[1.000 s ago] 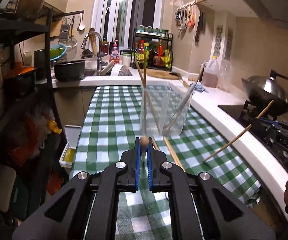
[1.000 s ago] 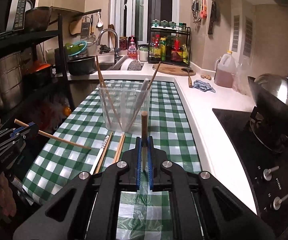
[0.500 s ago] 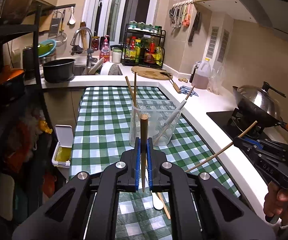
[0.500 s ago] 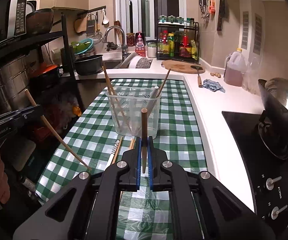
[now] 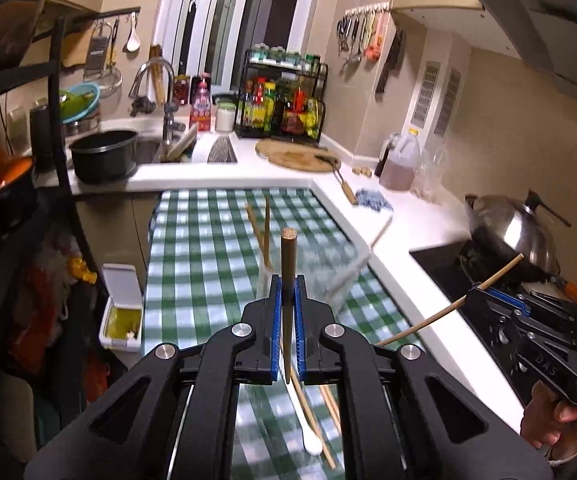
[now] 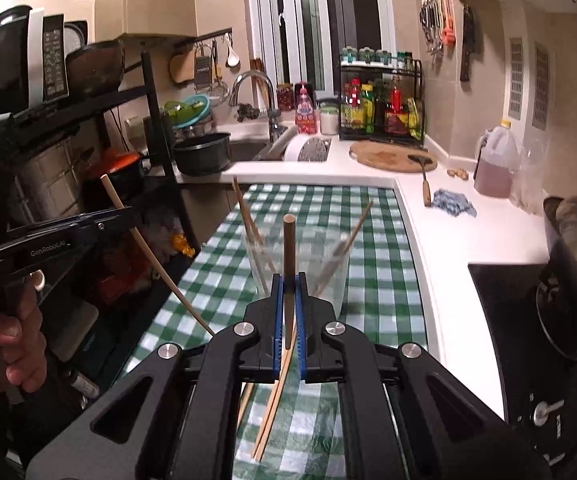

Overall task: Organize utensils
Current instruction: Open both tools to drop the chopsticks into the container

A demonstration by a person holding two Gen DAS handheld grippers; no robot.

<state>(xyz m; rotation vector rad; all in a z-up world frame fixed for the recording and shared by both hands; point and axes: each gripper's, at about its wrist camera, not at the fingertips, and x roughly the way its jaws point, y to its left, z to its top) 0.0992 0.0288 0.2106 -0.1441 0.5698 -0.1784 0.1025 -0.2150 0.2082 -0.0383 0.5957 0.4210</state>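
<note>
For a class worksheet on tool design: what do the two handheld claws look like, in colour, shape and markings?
Both claws are matt black with angular linkage arms, triangular cut-outs and silver round pivot bolts. The fingers carry blue ribbed pads. The left claw bears white lettering on its side, seemingly "GenRoboAI"; the right claw shows embossed letters, perhaps "DAS". No cables or sleeves are visible.

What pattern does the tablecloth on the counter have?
The tablecloth has a green and white check, clearest in the right wrist view.

Right gripper clamped on upright chopstick, clear container beyond on checked cloth, left gripper gripping another chopstick
</note>
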